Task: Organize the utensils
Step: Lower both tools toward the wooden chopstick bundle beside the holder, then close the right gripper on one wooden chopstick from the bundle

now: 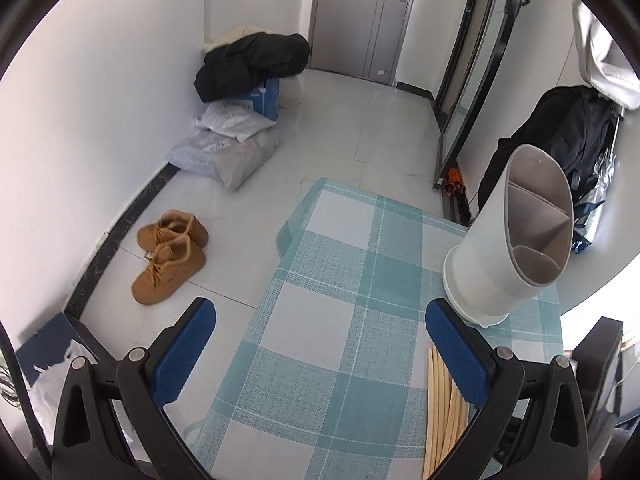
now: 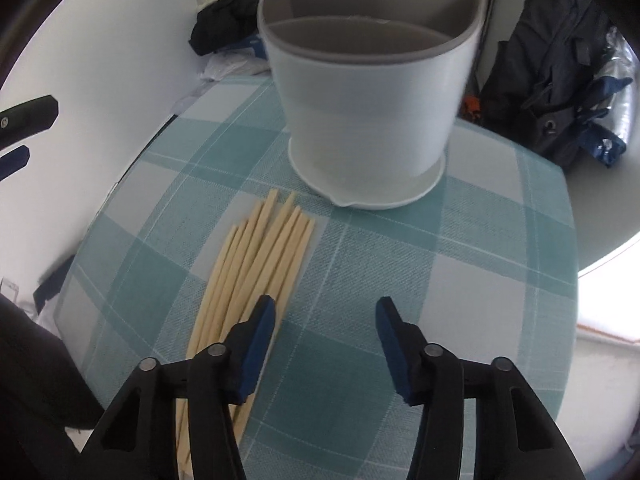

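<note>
While both fingers gape empty | chopsticks [image 2: 256,264] beside holder [image 2: 368,92] | boots [image 1: 170,254] on floor

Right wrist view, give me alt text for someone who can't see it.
Wooden chopsticks lie bundled on a teal checked tablecloth before a white divided utensil holder. The open right gripper hovers above, its left finger over the bundle.

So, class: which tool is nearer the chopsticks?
Right. The right tool has one pad over the chopsticks; the left tool hangs beside them, mostly over bare cloth.
</note>
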A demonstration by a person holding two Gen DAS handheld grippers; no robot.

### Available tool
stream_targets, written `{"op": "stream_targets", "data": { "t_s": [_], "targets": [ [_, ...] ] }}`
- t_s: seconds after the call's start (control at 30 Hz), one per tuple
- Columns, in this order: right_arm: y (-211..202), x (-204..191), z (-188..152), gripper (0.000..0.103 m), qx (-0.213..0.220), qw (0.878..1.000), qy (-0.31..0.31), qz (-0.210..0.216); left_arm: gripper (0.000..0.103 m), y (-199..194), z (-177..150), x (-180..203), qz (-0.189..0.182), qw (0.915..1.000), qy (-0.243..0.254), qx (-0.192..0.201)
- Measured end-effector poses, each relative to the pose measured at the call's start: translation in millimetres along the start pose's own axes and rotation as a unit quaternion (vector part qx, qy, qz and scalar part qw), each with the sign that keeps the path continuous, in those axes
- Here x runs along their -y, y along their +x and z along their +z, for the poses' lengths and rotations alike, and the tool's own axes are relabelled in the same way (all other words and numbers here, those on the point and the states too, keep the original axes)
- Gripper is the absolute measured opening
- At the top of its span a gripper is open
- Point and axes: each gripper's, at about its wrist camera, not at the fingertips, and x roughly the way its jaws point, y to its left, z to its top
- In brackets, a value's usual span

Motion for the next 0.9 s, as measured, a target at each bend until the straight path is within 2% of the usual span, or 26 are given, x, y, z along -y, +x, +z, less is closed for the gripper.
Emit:
{"op": "stream_targets", "data": {
  "t_s": [0.13, 0.2, 0.33, 0.6, 0.63, 0.8, 0.9],
  "targets": [
    [5.7, -7.0, 1.3, 0.047, -0.011, 0.999, -0.018, -0.040, 0.102, 4.8, 3.6, -4.5, -0.002, 1.0000, -0.006, -0.006],
    [7.8, -5.7, 0.5, 0.044, -0.015, 0.999, -0.014, -0.033, 0.102, 7.1, 4.4, -6.5, -0.004, 0.9999, -0.010, -0.013],
    [2.9, 2.2, 11.3, 0.044, -0.023, 0.999, -0.011, -0.028, 0.102, 9.2, 4.9, -10.9, -0.011, 0.9995, -0.018, -0.024],
    [13.8, -9.2, 31.8, 0.043, -0.024, 0.999, -0.019, -0.034, 0.102, 11.0, 4.5, -18.3, -0.018, 0.9988, -0.025, -0.037],
    [15.0, -10.6, 34.2, 0.037, -0.027, 0.999, -0.021, -0.034, 0.102, 11.9, 4.2, -19.5, -0.019, 0.9987, -0.026, -0.039],
    [17.6, -13.6, 44.3, 0.034, -0.019, 0.999, -0.015, -0.037, 0.102, 13.3, 3.2, -22.6, -0.013, 0.9986, -0.027, -0.043],
    [19.0, -17.6, 50.6, 0.025, -0.014, 0.999, -0.019, -0.029, 0.102, 15.7, 2.3, -23.7, -0.013, 0.9986, -0.022, -0.047]
  ]
}}
